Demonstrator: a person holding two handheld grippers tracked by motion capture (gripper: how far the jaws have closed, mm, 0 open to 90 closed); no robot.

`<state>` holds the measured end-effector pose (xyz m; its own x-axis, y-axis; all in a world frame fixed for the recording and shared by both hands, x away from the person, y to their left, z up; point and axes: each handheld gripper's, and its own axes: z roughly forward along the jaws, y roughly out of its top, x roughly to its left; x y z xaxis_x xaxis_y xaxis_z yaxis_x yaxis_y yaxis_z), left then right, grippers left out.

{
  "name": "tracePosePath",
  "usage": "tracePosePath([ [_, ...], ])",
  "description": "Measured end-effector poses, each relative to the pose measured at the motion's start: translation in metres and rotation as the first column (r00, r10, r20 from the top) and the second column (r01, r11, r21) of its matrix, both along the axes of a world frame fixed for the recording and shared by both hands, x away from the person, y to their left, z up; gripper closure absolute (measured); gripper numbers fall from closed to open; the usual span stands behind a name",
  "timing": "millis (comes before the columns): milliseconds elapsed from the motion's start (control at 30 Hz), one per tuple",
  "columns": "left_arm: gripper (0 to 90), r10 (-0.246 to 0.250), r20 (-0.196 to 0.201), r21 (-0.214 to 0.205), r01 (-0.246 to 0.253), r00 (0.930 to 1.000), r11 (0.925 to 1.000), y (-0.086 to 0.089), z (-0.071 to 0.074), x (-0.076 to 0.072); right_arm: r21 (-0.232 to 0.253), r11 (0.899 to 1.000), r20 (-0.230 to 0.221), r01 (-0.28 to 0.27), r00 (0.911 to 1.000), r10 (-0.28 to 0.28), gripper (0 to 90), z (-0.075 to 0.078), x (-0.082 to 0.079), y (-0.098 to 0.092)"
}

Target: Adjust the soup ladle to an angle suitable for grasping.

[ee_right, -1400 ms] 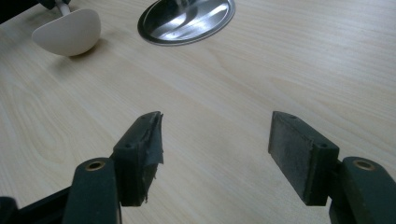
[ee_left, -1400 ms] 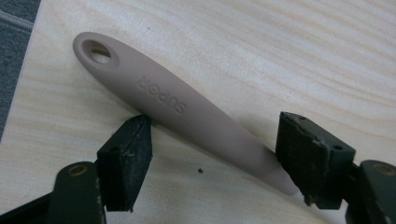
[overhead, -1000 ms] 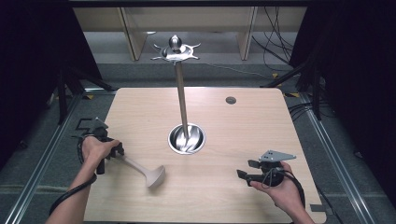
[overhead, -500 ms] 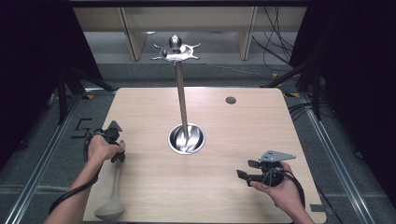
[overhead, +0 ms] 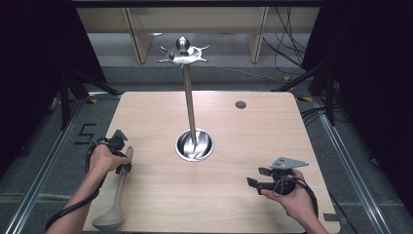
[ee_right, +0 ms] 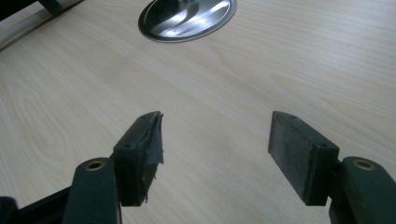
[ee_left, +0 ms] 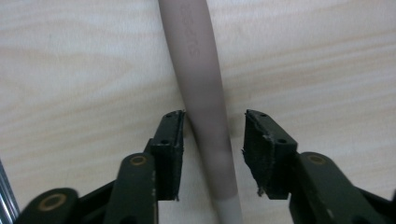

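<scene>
A grey-beige ladle [overhead: 118, 195] lies on the wooden table [overhead: 253, 131] near its left edge, with the bowl toward the front edge. My left gripper [overhead: 124, 163] sits over the upper end of the handle. In the left gripper view the ladle handle [ee_left: 201, 70] runs between the jaws of the left gripper [ee_left: 212, 121], which have just been opening: one pad is against the handle and the other stands apart from it. My right gripper [overhead: 254, 177] rests at the front right, and the right gripper [ee_right: 215, 121] is open over bare wood.
A metal stand rises from a round steel base [overhead: 195, 145] at the table's middle, with a pole and a hooked top [overhead: 183, 51]. The base [ee_right: 187, 14] lies ahead of the right gripper. A small dark disc [overhead: 240, 104] sits far right.
The ladle swung from pointing right across the table to pointing toward the front edge. The left hand shifted a little leftward with it. The right gripper stayed put.
</scene>
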<state>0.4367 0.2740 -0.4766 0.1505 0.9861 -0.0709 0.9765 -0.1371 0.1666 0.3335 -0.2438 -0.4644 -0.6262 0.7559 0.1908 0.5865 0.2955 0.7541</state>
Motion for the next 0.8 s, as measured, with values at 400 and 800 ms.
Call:
tracePosePath([
  [400,54.7,-0.067,-0.026,-0.026,0.066,0.9974,0.9975,0.01,-0.004,-0.017,0.002,1.0,-0.001,0.002,1.0,-0.002,35.7,0.0,0.0,0.0],
  [800,71.6,-0.063,-0.069,-0.03,0.061,0.9956,0.9977,0.011,-0.004,-0.018,0.001,1.0,0.001,0.004,1.0,-0.004,35.7,0.001,-0.001,0.0],
])
